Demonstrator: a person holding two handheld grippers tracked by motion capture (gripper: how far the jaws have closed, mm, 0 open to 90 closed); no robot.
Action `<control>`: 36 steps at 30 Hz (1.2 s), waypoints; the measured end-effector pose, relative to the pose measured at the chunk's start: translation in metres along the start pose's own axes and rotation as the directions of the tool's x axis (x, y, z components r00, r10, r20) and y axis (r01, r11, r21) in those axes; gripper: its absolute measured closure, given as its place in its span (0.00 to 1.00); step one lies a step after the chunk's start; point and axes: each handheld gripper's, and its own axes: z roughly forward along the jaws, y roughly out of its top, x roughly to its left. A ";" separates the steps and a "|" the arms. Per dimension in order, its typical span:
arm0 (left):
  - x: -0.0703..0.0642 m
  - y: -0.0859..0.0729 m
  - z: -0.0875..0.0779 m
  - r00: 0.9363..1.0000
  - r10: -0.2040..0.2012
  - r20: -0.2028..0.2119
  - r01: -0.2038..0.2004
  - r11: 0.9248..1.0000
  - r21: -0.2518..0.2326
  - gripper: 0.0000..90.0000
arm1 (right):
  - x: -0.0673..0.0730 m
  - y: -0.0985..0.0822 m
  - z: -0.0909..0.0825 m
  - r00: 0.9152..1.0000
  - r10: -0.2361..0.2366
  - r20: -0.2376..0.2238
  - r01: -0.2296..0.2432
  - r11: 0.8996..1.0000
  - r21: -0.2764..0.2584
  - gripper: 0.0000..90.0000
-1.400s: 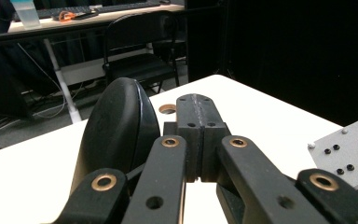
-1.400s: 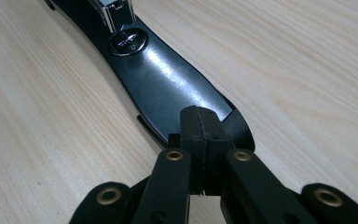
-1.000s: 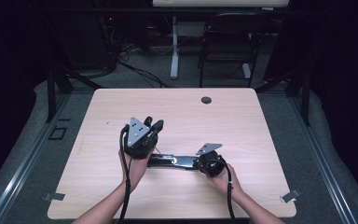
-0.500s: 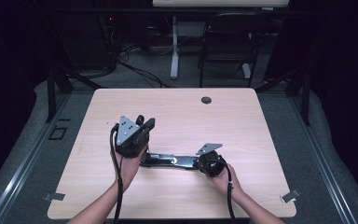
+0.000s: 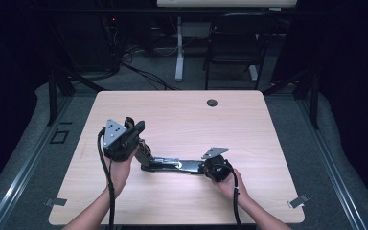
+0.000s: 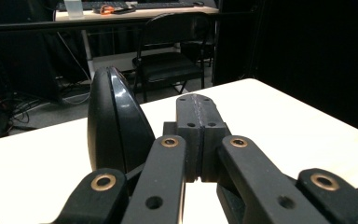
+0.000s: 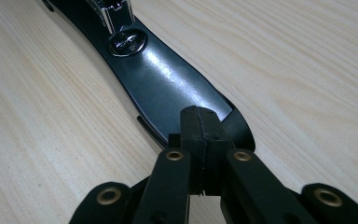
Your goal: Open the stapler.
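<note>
A black stapler (image 5: 177, 165) lies opened out flat on the wooden table (image 5: 187, 120), near its front. Its glossy base (image 7: 168, 84) stretches away from my right gripper (image 7: 199, 112), whose jaws are shut with their tips resting on the base's near end. A metal part (image 7: 121, 18) shows farther along. In the high view my right gripper (image 5: 205, 166) sits at the stapler's right end. My left gripper (image 5: 136, 126) hovers above the stapler's left end, jaws shut with nothing between them. The stapler's raised black arm (image 6: 114, 121) stands just left of my left gripper (image 6: 196, 100).
A round grommet hole (image 5: 212, 102) sits near the table's far edge. Beyond the table are a black chair (image 5: 235, 38) and a desk leg (image 5: 178, 52). Cables trail from both grippers toward the table's front edge.
My left gripper has moved to the left, away from the middle of the table. The right gripper and the stapler's base have stayed in place.
</note>
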 end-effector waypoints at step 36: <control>-0.002 -0.025 0.004 0.999 0.036 -0.030 -0.032 0.992 0.126 1.00 | -0.001 -0.001 0.000 1.000 -0.002 -0.005 0.002 1.000 0.001 1.00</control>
